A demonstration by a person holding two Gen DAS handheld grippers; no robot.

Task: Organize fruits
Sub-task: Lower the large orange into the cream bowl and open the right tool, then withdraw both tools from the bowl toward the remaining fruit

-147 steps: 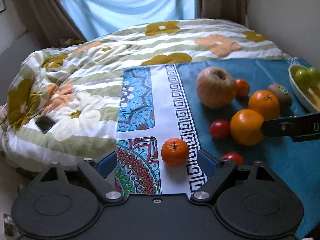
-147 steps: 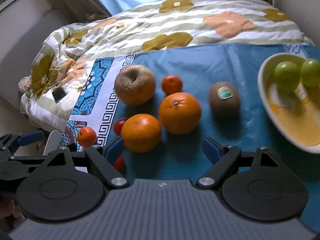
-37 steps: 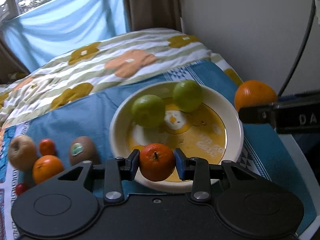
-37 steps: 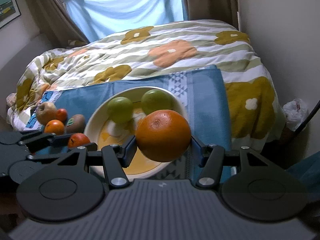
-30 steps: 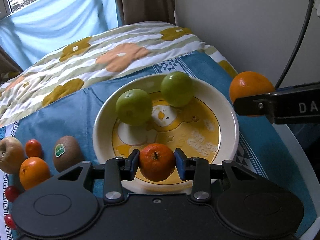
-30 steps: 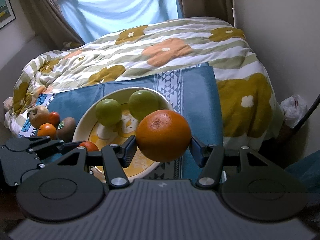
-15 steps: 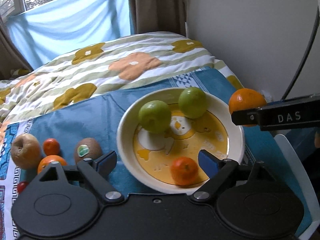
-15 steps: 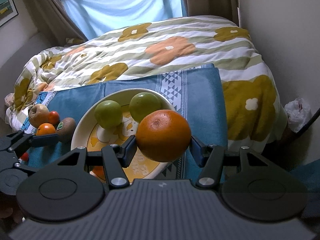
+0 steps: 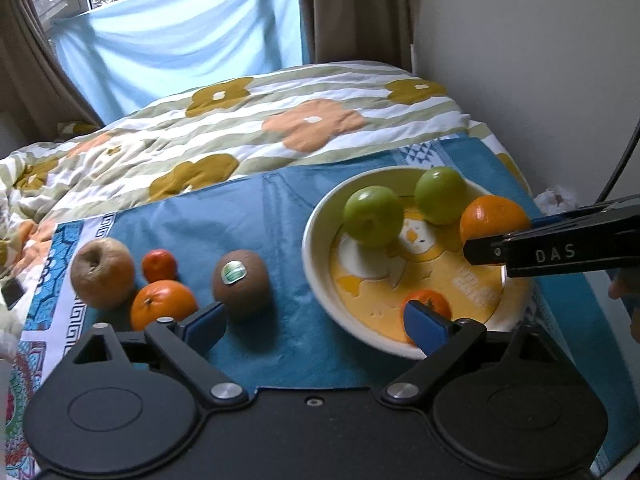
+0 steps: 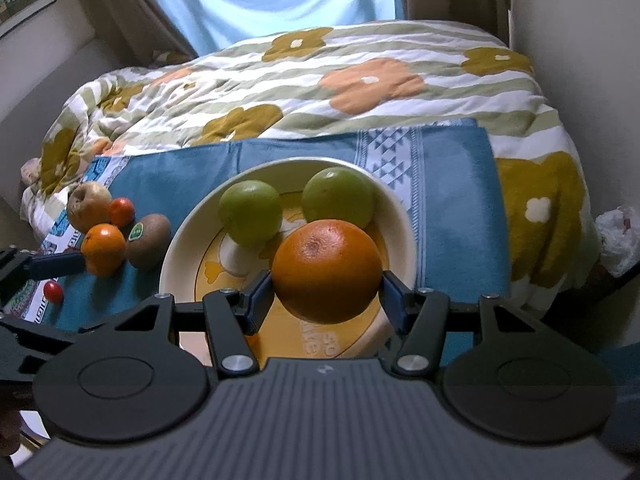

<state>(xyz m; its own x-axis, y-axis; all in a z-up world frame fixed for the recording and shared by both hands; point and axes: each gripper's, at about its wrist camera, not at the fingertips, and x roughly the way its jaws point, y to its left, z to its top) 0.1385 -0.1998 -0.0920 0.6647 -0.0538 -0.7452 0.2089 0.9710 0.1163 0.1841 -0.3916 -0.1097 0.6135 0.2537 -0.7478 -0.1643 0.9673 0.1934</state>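
Note:
A cream bowl (image 9: pixel 316 264) with a yellow inside holds two green apples (image 9: pixel 374 216) and a small tangerine (image 9: pixel 430 304). My left gripper (image 9: pixel 316 326) is open and empty, just in front of the bowl's near-left rim. My right gripper (image 10: pixel 327 300) is shut on a large orange (image 10: pixel 327 270) and holds it above the bowl (image 10: pixel 400 216); the orange also shows in the left wrist view (image 9: pixel 492 218). A kiwi (image 9: pixel 240 284), an orange (image 9: pixel 162 308), a small tangerine (image 9: pixel 160 265) and a brownish apple (image 9: pixel 102 272) lie on the blue cloth to the left.
The blue cloth (image 9: pixel 260 216) lies on a table against a bed with a flowered quilt (image 9: pixel 240 128). A wall (image 9: pixel 540 60) is close on the right. A small red tomato (image 10: pixel 53 291) lies at the cloth's left.
My left gripper opened and left the small tangerine in the bowl, then drew back to the left. My right gripper with the orange moved over the bowl.

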